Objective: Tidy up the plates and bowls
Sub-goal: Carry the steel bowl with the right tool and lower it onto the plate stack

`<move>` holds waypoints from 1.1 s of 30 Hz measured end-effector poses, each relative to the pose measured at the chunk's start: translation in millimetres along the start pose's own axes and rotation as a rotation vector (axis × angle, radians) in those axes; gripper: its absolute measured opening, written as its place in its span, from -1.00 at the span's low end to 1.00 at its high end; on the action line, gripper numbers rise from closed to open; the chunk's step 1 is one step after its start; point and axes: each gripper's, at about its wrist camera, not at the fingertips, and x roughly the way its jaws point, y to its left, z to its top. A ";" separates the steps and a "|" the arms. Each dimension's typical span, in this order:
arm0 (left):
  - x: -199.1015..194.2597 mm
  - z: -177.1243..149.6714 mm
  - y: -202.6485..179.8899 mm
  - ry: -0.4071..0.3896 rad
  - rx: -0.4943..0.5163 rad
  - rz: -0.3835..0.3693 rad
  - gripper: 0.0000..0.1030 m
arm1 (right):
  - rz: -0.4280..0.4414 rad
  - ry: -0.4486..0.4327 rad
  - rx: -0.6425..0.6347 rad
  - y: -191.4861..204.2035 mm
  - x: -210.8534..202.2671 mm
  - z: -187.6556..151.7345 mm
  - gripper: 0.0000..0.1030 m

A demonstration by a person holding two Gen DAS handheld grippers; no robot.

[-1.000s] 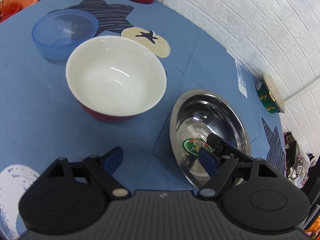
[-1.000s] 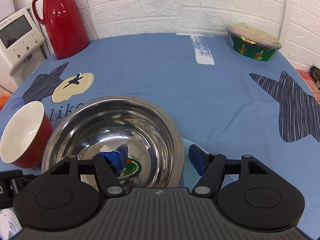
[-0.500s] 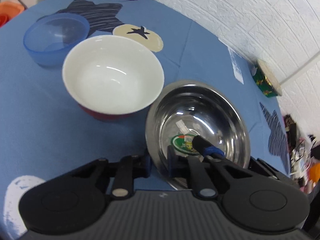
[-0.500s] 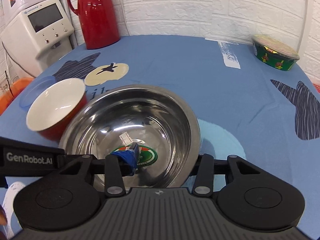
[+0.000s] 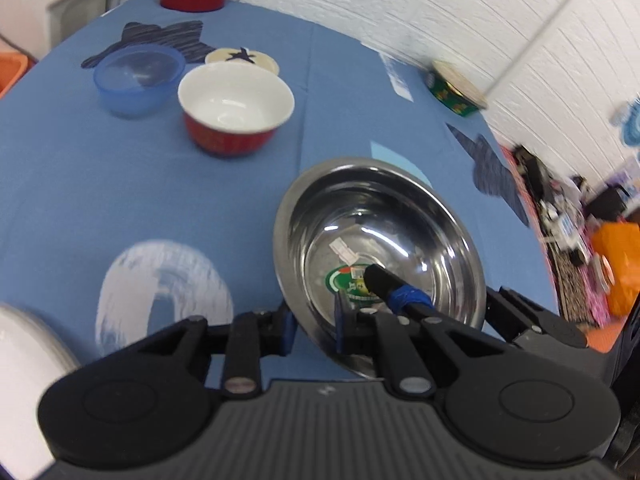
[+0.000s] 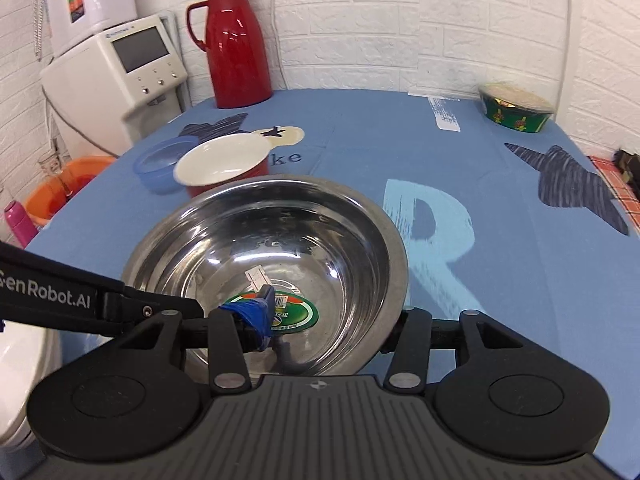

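1. The shiny metal bowl (image 6: 276,248) is held up off the blue tablecloth (image 6: 400,136), close to both cameras, and it tips a little

2. The left gripper (image 5: 314,330) pinches the near left side of the bowl's rim, with one finger inside the bowl and one outside

3. The right gripper (image 6: 330,328) holds the near right part of the rim; one finger (image 6: 256,314) with blue tape is inside the bowl and the other is outside, past the rim

4. There is a round green sticker (image 6: 290,312) on the bottom of the metal bowl, and a small white tag next to it

5. A red bowl (image 5: 236,114) that is white inside sits on the cloth, well away from the metal bowl

6. A see-through blue bowl (image 5: 138,78) sits just beside the red bowl

7. A white plate (image 5: 24,376) shows at the bottom left edge of the left view, but it is blurry

8. A tall red jug (image 6: 236,44) stands at the back of the table by the white brick wall

9. A green cup with a lid (image 6: 516,110) sits at the far right side of the table
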 end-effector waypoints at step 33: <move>-25.5 -123.5 38.7 0.074 0.142 -0.112 -0.82 | -0.149 -0.038 0.118 64.1 -66.3 -128.8 -0.26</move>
